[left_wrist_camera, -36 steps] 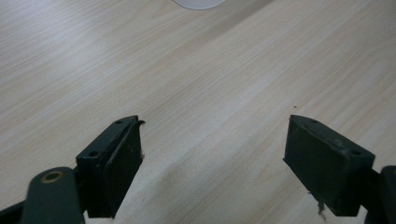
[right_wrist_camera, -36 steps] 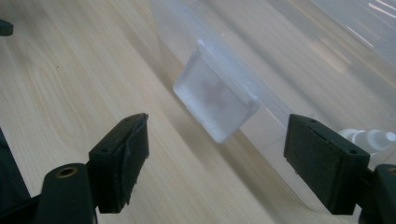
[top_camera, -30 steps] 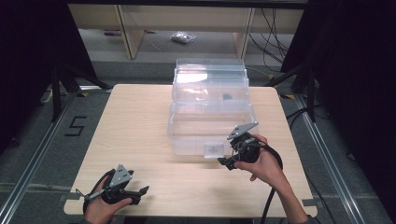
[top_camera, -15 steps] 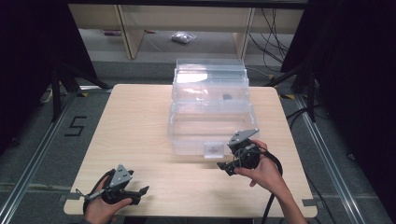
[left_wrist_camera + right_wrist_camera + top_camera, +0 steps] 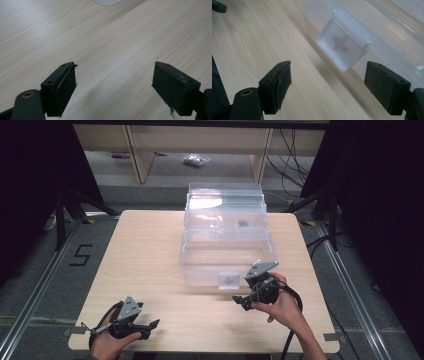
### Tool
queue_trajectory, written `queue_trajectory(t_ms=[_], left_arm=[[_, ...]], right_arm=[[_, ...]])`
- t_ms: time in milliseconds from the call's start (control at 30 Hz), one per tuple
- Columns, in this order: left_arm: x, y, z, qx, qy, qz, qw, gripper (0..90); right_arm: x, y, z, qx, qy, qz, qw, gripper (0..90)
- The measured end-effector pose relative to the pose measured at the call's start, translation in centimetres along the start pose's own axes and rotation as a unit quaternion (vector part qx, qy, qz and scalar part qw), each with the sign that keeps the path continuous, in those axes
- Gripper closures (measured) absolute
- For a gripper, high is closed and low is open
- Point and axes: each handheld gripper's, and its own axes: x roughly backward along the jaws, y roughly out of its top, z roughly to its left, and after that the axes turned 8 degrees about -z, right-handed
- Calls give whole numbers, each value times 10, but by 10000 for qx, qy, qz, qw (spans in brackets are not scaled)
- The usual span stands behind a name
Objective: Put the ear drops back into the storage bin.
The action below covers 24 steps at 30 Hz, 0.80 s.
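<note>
right gripper (image 5: 246,299) jaws spread, empty, near latch (image 5: 343,48) of clear box (image 5: 227,252) | left gripper (image 5: 150,324) spread, idle on table (image 5: 150,250) | risk: angled approach, jaw slips off latch, shoves box

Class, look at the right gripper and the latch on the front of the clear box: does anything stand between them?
Nothing visible does. The right gripper sits just in front of the latch of the clear box, jaws open, with bare table between them. The left gripper is far off at the near left edge.
</note>
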Motion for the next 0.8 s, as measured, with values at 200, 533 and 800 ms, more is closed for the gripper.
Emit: queue_trajectory(t_ms=[200,533,800], left_arm=[[0,0,0,-6,-1,-2,10000,185],[0,0,-1,36,1,-46,10000,185],[-1,0,-1,39,-11,-95,9999,185]], right_arm=[[2,-5,0,-34,-29,-53,10000,226],[0,-20,1,-221,-49,-109,9997,222],[-1,-32,0,-423,11,-47,9991,222]])
